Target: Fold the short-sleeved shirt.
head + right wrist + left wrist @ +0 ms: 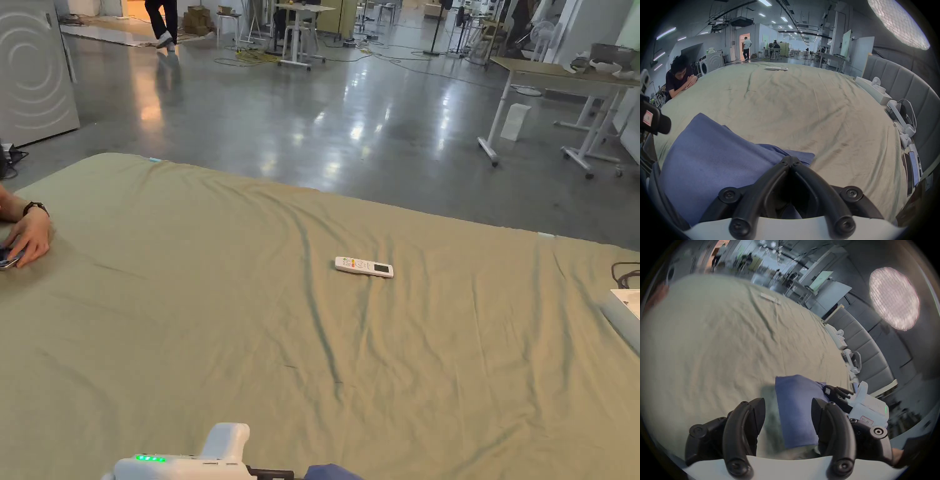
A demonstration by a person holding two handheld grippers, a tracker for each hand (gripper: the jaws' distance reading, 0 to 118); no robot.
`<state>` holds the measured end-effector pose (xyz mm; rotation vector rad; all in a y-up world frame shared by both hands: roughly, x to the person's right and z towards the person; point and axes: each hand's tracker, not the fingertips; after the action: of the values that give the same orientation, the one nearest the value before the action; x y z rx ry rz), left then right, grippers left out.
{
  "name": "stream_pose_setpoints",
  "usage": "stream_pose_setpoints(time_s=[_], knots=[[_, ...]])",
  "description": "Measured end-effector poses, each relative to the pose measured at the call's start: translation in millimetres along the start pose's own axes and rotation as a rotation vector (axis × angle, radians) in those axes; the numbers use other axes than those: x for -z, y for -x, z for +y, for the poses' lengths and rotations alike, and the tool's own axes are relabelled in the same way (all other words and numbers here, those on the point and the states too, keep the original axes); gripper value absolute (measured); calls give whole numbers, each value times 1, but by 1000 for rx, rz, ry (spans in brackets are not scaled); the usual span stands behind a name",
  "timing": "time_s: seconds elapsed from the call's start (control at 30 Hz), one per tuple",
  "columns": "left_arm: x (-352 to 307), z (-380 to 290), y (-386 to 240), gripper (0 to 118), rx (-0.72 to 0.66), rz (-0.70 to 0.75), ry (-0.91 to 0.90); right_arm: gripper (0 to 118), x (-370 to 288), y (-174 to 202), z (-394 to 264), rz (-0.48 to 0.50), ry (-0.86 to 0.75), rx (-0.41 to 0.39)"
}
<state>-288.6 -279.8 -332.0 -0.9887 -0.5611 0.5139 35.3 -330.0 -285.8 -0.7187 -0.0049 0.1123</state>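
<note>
On the far left of the bed (187, 300), in the head view, a person's hand (28, 237) rests on the green sheet over a small device; the right gripper view shows this person (678, 78) leaning on the bed's edge. Behind them stands a washing machine (711, 62).

Moving right along the near edge, we see our left gripper (788, 415) with its jaws standing well apart. The blue shirt (795, 410) lies between them, but neither jaw clearly presses on it, so this gripper holds nothing. In the head view its white body (187, 462) shows at the bottom edge with green lights on, and a corner of the shirt (331, 472) peeks up just beside it.

Next comes our right gripper (791, 160), its jaws brought together at the tips and pinching the shirt's (713, 154) edge. The cloth spreads leftward from that pinch across the sheet, toward the left gripper's black part at the picture's edge.

Farther off, near the bed's middle, a white remote (364, 267) lies flat, well apart from the shirt.

At the right side of the bed, white boxes (873, 91) and a headset (901, 116) sit against the grey padded headboard (907, 91). Beyond the bed, a bench (562, 72) stands on the shiny floor (344, 131).
</note>
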Motion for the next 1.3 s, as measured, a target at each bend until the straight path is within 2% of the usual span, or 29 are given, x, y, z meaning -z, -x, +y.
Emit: stream_pose_setpoints(time_s=[0.17,0.33,0.4,0.67,1.07,1.3], knots=[[16,11,36,64,-112,-91,48,0,1,-1,-1,5,1,9],[39,13,56,64,-253,-297,130,0,0,1,-1,1,-2,-3],[50,13,59,64,-264,-345,153,0,0,0,-2,3,-2,-3],[77,13,57,64,-261,-316,249,0,-1,0,-1,5,0,-5],[71,17,63,64,-206,-278,315,0,-5,-2,1,12,6,-6],[86,-2,49,64,-275,-364,299,0,-5,-1,1,8,10,0]])
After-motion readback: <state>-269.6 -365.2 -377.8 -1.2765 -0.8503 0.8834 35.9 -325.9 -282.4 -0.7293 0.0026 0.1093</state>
